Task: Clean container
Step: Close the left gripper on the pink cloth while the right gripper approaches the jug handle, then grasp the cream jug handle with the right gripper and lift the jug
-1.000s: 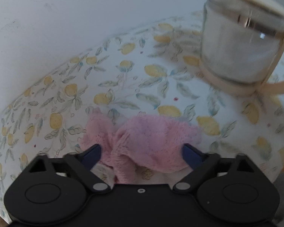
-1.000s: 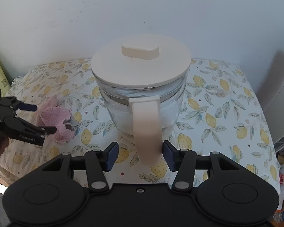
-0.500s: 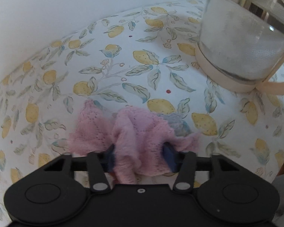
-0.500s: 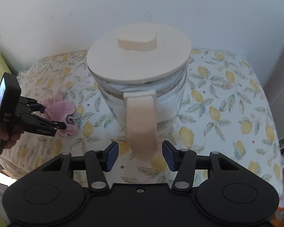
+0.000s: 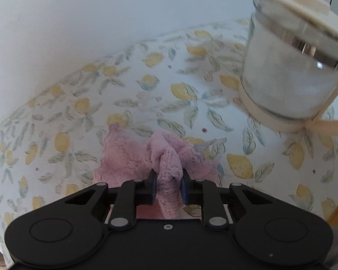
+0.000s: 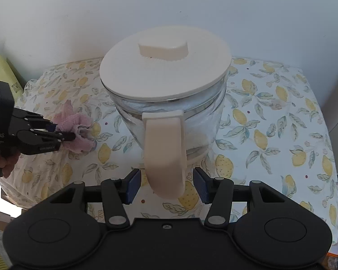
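Left wrist view is showing the left gripper [image 5: 169, 187] pinching a fold of the pink cloth [image 5: 146, 157], its two blue-padded fingers [image 5: 154, 187] drawn in tight against the fabric on either side. Most of the cloth is lying bunched on the lemon-print tablecloth [image 5: 90, 112], spreading out ahead of the gripper and to the left of the jug [image 5: 290, 76]. That jug, clear glass with a cream lid and base, is sitting on the tablecloth, well apart from the cloth.

Right wrist view is facing the jug [image 6: 169, 103] head-on, with its cream lid [image 6: 164, 72] closed on top. The right gripper [image 6: 166, 183] is standing wide open, its fingers [image 6: 133, 185] flanking the lower end of the jug's handle [image 6: 164, 153] with a gap on each side, not touching it. Left of the jug, the left gripper [image 6: 67, 136] is gripping the cloth [image 6: 78, 130], and a hand [image 6: 2, 164] is holding that tool at the picture's edge.
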Motion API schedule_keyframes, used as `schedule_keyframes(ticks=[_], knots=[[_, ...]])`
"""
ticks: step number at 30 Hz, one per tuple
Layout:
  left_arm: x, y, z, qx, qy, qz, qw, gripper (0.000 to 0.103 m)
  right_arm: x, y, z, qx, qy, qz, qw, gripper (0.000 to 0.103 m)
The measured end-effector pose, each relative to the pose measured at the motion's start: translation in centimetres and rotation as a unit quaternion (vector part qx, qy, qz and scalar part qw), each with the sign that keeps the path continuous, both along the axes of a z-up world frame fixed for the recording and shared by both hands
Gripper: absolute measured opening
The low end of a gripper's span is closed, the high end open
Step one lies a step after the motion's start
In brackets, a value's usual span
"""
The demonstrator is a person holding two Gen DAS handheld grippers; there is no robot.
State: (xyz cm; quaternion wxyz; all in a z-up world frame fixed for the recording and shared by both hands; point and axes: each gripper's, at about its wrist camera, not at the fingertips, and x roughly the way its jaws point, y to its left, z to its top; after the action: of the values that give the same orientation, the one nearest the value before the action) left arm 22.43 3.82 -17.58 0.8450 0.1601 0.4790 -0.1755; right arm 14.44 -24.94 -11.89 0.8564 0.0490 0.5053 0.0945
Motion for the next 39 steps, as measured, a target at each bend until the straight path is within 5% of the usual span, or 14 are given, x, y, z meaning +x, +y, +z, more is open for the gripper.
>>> schedule_keyframes(ticks=[6, 15, 17, 27, 39], knots=[[-1.6, -0.2, 3.0, -0.046, -0.011, 0.023, 0.9986, 0.019, 0.4, -0.8, 0.1, 0.012, -0.011, 0.005, 1.0, 0.057], [-3.9, -4.2, 3.3, -0.09, 0.03, 0.048, 0.9943, 0.019, 0.6, -0.8, 0.0, 0.014, -0.011, 0.016, 1.0, 0.048], [-4.1, -5.0, 3.6, -0.083, 0.021, 0.04, 0.9955, 0.019, 0.5, -1.0, 0.1, 0.032, -0.013, 0.021, 0.999, 0.039], [-5.7, -8.5, 5.2, -0.126, 0.009, 0.0, 0.9919, 0.019, 0.3, -0.9, 0.3, 0.032, -0.019, 0.028, 0.999, 0.039], [-6.1, -11.5, 5.9, -0.133, 0.002, -0.037, 0.9904, 0.019, 0.4, -1.3, 0.4, 0.038, -0.021, 0.039, 0.998, 0.039]])
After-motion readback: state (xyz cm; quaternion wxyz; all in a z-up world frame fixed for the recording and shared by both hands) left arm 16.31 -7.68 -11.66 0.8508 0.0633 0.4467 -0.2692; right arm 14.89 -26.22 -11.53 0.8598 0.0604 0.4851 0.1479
